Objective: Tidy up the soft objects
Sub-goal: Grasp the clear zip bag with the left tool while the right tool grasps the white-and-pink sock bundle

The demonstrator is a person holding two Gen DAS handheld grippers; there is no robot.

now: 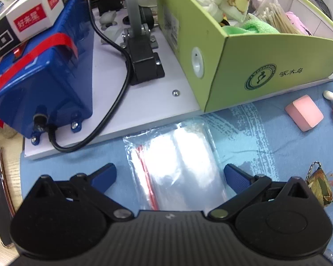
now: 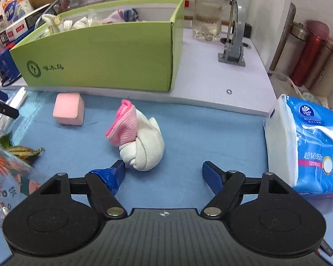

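1. Blue-padded fingers of the right gripper [image 2: 163, 175] fill the bottom of its own view, spread wide with nothing between them; the rolled sock [image 2: 142, 146], white with a pink cuff, lies just beyond the tips at about 11 o'clock, close to the left finger but not clearly touching it.
2. On the left gripper [image 1: 169, 177] the jaws also stand wide apart. A clear zip bag [image 1: 177, 161] with a red seal line lies flat on the blue mat [image 2: 211, 133] between the tips, which do not press on it.
3. At 12 o'clock in the right view, on the raised white board [image 2: 211, 77], stands the green box [image 2: 100, 55], already holding cloths and other soft items. A pink sponge block [image 2: 68, 112] waits at 10 o'clock, near the box's front wall.
4. Judged step: approach to a pick, with the sock as the right gripper's likely target and the box as its destination.
5. Next move calls for shifting slightly toward 11 o'clock to centre the sock, lowering, then closing firmly, since the knit will compress and could slip.
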